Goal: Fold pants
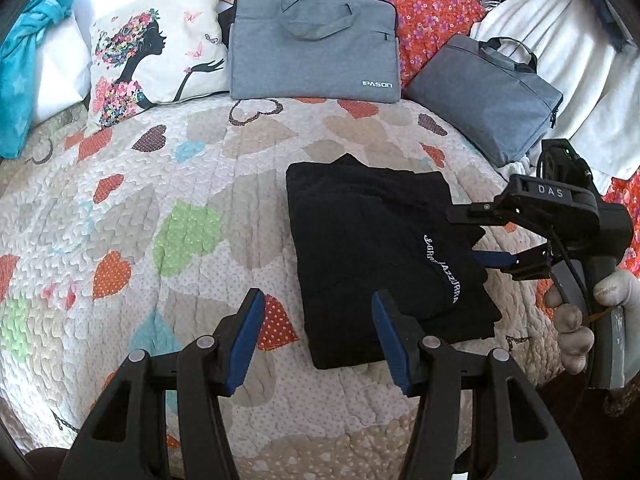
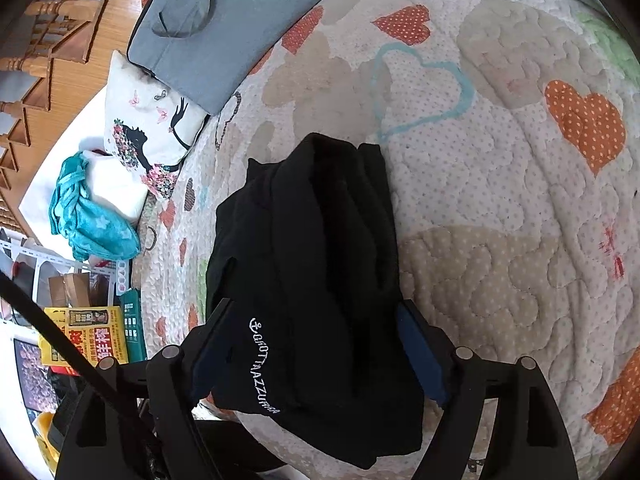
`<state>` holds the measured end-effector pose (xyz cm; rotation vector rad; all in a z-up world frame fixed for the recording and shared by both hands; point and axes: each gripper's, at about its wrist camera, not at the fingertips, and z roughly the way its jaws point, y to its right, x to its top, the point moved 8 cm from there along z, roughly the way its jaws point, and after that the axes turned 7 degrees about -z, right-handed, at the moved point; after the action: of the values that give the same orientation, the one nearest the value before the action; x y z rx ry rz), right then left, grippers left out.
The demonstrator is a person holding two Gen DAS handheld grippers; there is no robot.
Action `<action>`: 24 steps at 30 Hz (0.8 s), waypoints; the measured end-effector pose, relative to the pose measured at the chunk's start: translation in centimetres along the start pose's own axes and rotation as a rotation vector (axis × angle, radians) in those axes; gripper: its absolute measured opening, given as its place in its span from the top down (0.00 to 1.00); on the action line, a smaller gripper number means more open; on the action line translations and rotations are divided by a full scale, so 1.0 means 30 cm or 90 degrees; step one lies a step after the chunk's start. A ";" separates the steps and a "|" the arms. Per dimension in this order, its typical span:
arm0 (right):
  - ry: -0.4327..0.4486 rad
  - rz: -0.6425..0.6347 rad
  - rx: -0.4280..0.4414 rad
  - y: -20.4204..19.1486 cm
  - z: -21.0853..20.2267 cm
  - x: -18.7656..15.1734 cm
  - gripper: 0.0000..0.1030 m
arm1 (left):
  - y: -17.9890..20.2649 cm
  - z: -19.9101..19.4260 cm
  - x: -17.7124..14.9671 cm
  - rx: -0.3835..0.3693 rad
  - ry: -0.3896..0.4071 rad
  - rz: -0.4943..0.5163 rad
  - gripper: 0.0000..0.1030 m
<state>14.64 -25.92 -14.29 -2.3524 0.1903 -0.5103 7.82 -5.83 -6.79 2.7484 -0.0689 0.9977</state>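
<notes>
The black pants [image 1: 372, 248] lie folded into a rectangle on the heart-patterned quilt [image 1: 160, 184], white lettering facing up. My left gripper [image 1: 318, 296] hovers open just before their near left corner, with nothing between its blue pads. A gloved hand [image 1: 576, 320] holds my right gripper [image 1: 466, 236] at the pants' right edge. Its jaws stand wide, one above and one below that edge, not pressing it. In the right wrist view the pants [image 2: 320, 260] run between the spread fingers of the right gripper [image 2: 314, 308], and their near end droops over the bed's edge.
Two grey laptop bags [image 1: 314, 52] [image 1: 484, 96] lean at the head of the bed beside a printed pillow [image 1: 156, 56]. A teal cloth [image 1: 24, 68] lies far left and white fabric [image 1: 560, 60] far right. Boxes [image 2: 88, 332] sit off the bed's side.
</notes>
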 end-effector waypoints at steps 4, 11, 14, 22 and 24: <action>0.005 0.004 -0.010 0.012 -0.010 0.001 0.18 | -0.038 0.010 0.051 -0.021 -0.011 -0.034 0.47; 0.026 0.058 -0.006 0.079 -0.059 0.039 0.18 | -0.134 0.123 0.197 -0.085 -0.052 -0.113 0.43; 0.011 0.092 0.032 0.093 -0.027 0.052 0.17 | -0.141 0.229 0.218 -0.129 -0.105 -0.146 0.43; 0.007 0.105 0.089 0.042 0.060 0.118 0.10 | -0.044 0.408 0.206 -0.221 -0.188 -0.164 0.42; 0.008 0.103 0.089 0.031 0.073 0.129 0.08 | -0.032 0.436 0.207 -0.236 -0.198 -0.173 0.36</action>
<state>19.07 -26.31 -15.21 -2.1773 0.3361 -0.4448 20.93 -7.55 -12.76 2.4577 0.0637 0.4324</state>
